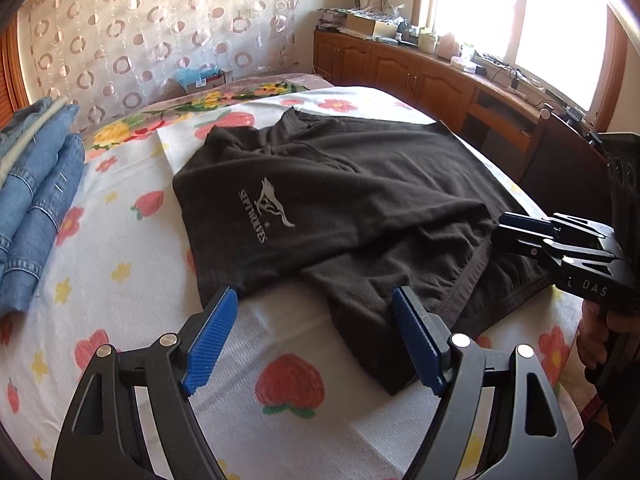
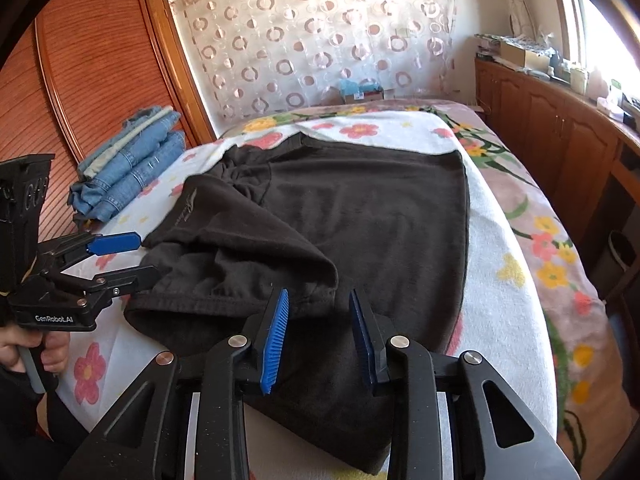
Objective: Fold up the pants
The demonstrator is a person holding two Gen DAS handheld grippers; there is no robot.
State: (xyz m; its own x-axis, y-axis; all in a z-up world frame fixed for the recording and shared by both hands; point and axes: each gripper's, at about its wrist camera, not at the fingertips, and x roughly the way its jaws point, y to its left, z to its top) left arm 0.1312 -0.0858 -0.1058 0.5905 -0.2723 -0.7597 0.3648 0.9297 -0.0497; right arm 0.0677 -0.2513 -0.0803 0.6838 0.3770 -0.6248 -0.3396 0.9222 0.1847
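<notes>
Pants (image 1: pixel 360 192) of dark brown-black cloth lie spread across the middle of the bed (image 1: pixel 120 320), partly folded: one layer is turned over the rest, and a pale logo (image 1: pixel 268 208) with lettering shows on its upper face. A stitched hem runs along the near edge, where the cloth bunches into loose ridges. Under the pants is a white sheet (image 2: pixel 500 280) printed with strawberries and flowers, and a pink flowered blanket shows past its far and right edges. The left tongs (image 1: pixel 316 340) hover at the near edge of the pants with their blue pads (image 1: pixel 212 344) spread wide; one pad is over the bare sheet, the other over the cloth, and nothing is gripped. The right tongs (image 2: pixel 318 340) reach over the near corner of the pants, their pads (image 2: pixel 276 340) set well narrower, with a fold of cloth rising between them; the pads do not yet press on it. A hand (image 2: pixel 36 356) holds the left tongs' handle in the right wrist view. Folded jeans (image 1: pixel 36 208) are stacked at the left side of the bed, well apart from the pants. A sheer curtain (image 2: pixel 320 40) with a ring pattern hangs behind the bed, a wooden wardrobe (image 2: pixel 100 60) stands at left, and low wooden cabinets (image 1: pixel 400 64) cluttered with small items run under a bright window (image 1: pixel 520 12) at right.
</notes>
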